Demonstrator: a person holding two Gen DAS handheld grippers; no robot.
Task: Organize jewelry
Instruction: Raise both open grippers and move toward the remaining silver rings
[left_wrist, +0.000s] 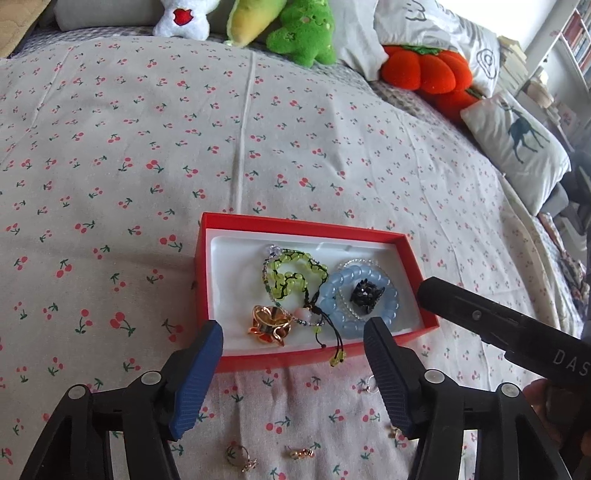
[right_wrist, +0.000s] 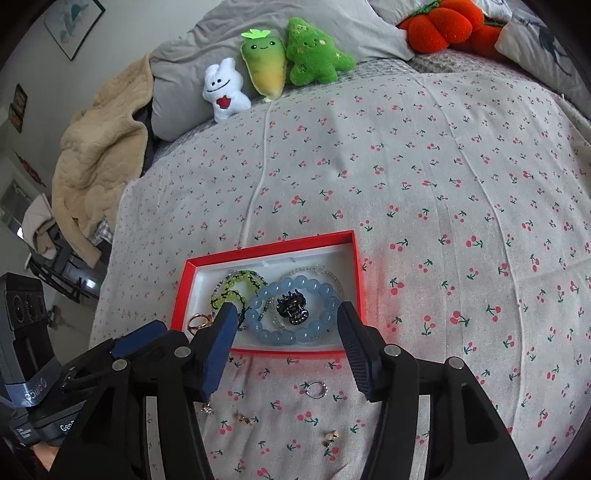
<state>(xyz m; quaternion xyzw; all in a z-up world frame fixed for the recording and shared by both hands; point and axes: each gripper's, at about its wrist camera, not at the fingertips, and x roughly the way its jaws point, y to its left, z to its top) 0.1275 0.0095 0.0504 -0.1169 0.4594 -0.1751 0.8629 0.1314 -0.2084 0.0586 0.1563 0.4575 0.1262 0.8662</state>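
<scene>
While I hover over the red box | left gripper jaws apart, empty | right gripper jaws apart, empty

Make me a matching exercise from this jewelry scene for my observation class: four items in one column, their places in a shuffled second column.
Items
1. blue bead bracelet
2. black hair claw
3. silver ring
4. green bead bracelet

Places
A. on the bedspread, outside the red box
B. inside the blue bracelet's loop
C. in the box, its cord ends over the near edge
D. in the box, ringing the hair claw

Pairs: 1-D, 2-B, 3-A, 4-C
</scene>
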